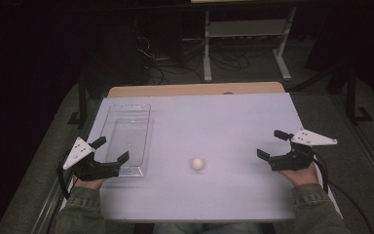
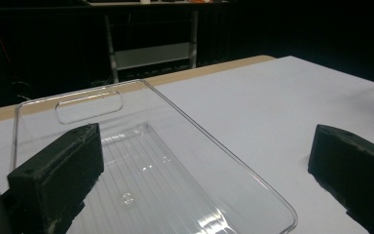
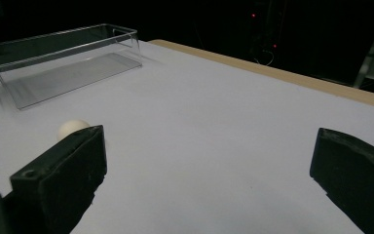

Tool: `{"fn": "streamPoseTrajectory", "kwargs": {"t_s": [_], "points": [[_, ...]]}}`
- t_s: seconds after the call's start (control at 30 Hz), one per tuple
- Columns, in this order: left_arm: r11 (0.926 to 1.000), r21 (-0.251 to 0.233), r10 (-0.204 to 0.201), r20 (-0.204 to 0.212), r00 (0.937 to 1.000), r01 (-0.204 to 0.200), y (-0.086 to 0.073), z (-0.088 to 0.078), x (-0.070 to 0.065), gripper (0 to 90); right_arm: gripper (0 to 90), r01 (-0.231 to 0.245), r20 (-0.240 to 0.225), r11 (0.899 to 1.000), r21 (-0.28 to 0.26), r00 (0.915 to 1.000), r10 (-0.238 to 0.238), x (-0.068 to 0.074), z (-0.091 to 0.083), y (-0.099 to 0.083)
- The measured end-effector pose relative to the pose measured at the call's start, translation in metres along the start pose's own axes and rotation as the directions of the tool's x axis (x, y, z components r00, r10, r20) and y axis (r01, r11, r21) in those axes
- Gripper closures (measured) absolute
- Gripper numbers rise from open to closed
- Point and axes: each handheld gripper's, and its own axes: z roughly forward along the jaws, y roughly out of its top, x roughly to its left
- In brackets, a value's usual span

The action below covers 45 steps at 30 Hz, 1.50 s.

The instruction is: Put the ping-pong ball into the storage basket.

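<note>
Ball (image 1: 197,164): small, white, round; lies loose on the table (image 1: 214,122), between the two grippers, nearer the right gripper's (image 1: 271,145) open side than the tray's far end. In the right gripper view it (image 3: 71,128) peeks out just beyond the left-hand jaw.
Handling: judged light and hard-shelled, smooth, apt to roll or squirt out of a pinch; it may dent under hard pressure.
Where to grip: across the widest part, jaws level with its middle, closing gently and squarely.
Clear plastic tray (image 1: 126,137): shallow, rigid, ribbed floor, cut-out handle at the far end (image 2: 88,106); it lies just ahead of the left gripper (image 1: 112,149), whose inner jaw hangs over the near rim. Likely light and slippery on the sheet.
Left gripper: jaws spread wide, nothing between them.
Right gripper: jaws spread wide, nothing held, well apart from the ball.
Hands: one hand (image 1: 88,183) and the other (image 1: 302,174) rest low at the near table edge.
</note>
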Motion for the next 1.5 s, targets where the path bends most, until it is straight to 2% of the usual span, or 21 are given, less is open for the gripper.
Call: {"fn": "streamPoseTrajectory", "kwargs": {"t_s": [0.27, 0.33, 0.4, 0.57, 0.6, 0.83, 1.1, 1.33, 1.5], "points": [[0.9981, 0.027, 0.054, 0.039, 0.9978, -0.055, 0.017, 0.001, -0.006, 0.0, 0.0, 0.013, -0.001, 1.000, -0.012, 0.9999, -0.013, 0.001, -0.001, 0.001], [0.9981, 0.027, 0.054, 0.039, 0.9978, -0.055, 0.017, 0.001, -0.006, 0.0, 0.0, 0.013, -0.001, 1.000, -0.013, 0.9999, -0.013, 0.002, -0.001, 0.001], [0.9961, 0.036, 0.079, 0.053, 0.9954, -0.081, 0.025, 0.003, -0.010, 0.0, 0.0, 0.016, -0.001, 1.000, -0.011, 0.9999, -0.016, 0.002, -0.001, 0.001], [0.9932, 0.056, 0.098, 0.062, 0.9932, -0.102, 0.030, 0.006, -0.012, 0.0, 0.0, 0.029, -0.004, 0.999, -0.017, 0.9996, -0.029, 0.005, -0.002, 0.002], [0.9909, 0.070, 0.111, 0.064, 0.9918, -0.115, 0.032, 0.008, -0.011, 0.0, 0.0, 0.031, -0.007, 0.999, -0.023, 0.9995, -0.032, 0.005, -0.003, 0.002], [0.9886, 0.085, 0.118, 0.075, 0.9902, -0.125, 0.038, 0.013, -0.011, 0.0, 0.0, 0.022, -0.011, 1.000, -0.014, 0.9997, -0.023, 0.005, -0.001, 0.001], [0.9822, 0.104, 0.145, 0.106, 0.9837, -0.156, 0.048, 0.022, -0.016, 0.0, 0.0, 0.012, -0.014, 1.000, -0.011, 0.9998, -0.012, 0.004, -0.001, 0.000], [0.9722, 0.127, 0.180, 0.135, 0.9745, -0.197, 0.058, 0.028, -0.021, 0.0, 0.0, 0.010, 0.002, 1.000, -0.014, 0.9999, -0.010, 0.004, -0.001, 0.000], [0.9689, 0.132, 0.189, 0.155, 0.9697, -0.210, 0.064, 0.033, -0.024, 0.0, 0.0, 0.010, 0.003, 1.000, -0.015, 0.9999, -0.010, 0.004, -0.002, 0.000]]}}
